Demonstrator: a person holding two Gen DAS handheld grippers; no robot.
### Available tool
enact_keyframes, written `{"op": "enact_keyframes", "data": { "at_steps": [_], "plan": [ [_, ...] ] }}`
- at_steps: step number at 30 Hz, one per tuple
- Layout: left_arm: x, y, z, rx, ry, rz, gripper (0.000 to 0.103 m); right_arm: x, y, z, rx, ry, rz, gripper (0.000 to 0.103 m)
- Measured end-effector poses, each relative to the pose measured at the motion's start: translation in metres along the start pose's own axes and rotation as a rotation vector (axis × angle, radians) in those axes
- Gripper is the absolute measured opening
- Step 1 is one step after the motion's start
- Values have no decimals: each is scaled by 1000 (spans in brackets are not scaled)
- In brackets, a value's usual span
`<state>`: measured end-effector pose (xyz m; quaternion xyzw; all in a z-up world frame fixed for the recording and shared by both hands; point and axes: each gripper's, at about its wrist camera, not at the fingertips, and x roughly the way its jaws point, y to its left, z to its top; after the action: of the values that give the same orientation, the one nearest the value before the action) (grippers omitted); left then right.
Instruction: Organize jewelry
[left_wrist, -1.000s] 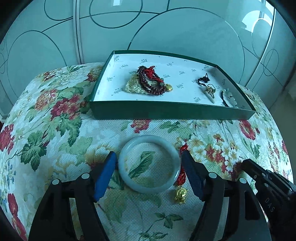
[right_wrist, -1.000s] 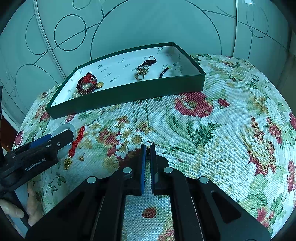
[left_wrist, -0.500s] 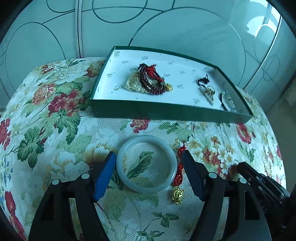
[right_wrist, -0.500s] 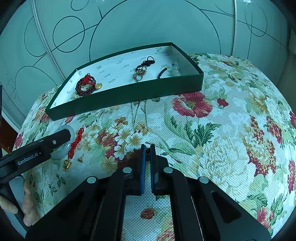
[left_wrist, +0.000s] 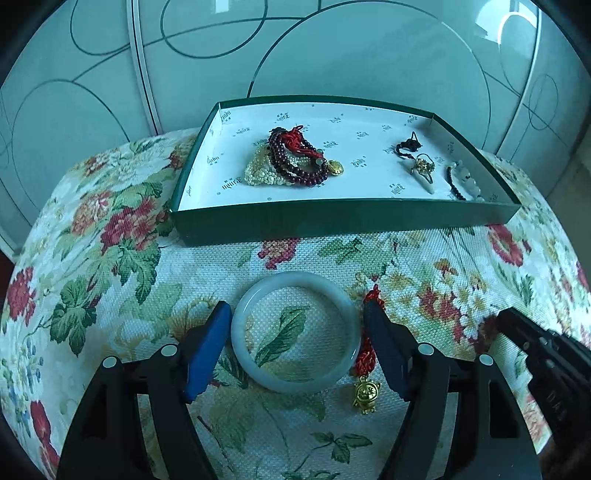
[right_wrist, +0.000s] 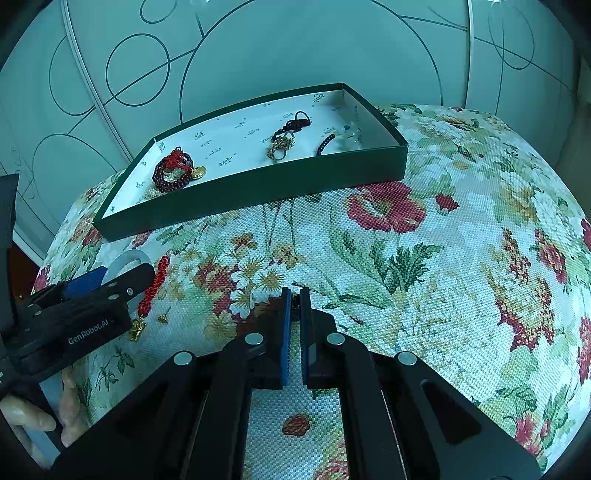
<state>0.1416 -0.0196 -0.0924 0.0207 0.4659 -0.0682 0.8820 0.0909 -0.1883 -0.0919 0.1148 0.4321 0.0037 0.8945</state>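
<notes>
The bench is covered with a floral cloth (left_wrist: 110, 266). At its far edge, toward the left corner, sits a green tray (left_wrist: 332, 221) with a white printed lining. Inside the tray, at the left, a dark red bead bracelet (left_wrist: 291, 162) with a red knotted cord lies on a cream pearl piece (left_wrist: 258, 173), with a small gold charm (left_wrist: 334, 167) touching its right side. Further right lie a black cord with a gold ornament (left_wrist: 423, 165), and near the right wall a dark bead string with pale stones (left_wrist: 463, 177).

Nearer the front edge, left of the bench's middle, a pale jade bangle (left_wrist: 295, 330) lies flat on the cloth. The left claw (left_wrist: 295, 343) stands wide around it, one blue pad on each side; the left pad is just beside the rim with a narrow gap showing, and the right pad stands beyond a red knotted cord with a gold pendant (left_wrist: 365, 391) that lies against the bangle's right side. The bangle is not gripped. In the right wrist view a hand (right_wrist: 40, 417) holds this claw's handle.

To the right, the right claw (right_wrist: 294, 295) hangs over the cloth near the middle of the bench, its blue pads drawn almost together with nothing between them.
</notes>
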Motion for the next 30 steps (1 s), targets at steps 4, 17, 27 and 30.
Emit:
{"op": "enact_keyframes", "data": {
  "at_steps": [4,17,27,30],
  "plan": [
    [-4,2,-6,6,-13,4,70,0,0,0,3,-1,2,4],
    [-16,17,-6,-34,-43,4,69,-1,-2,0,9,-8,1,4],
    [-35,20,6,-45,-101,-1,69,-13,0,11,-9,-46,1,4],
    [-42,19,14,-43,-125,-11,69,-19,1,20,-14,-68,8,4]
  ]
}}
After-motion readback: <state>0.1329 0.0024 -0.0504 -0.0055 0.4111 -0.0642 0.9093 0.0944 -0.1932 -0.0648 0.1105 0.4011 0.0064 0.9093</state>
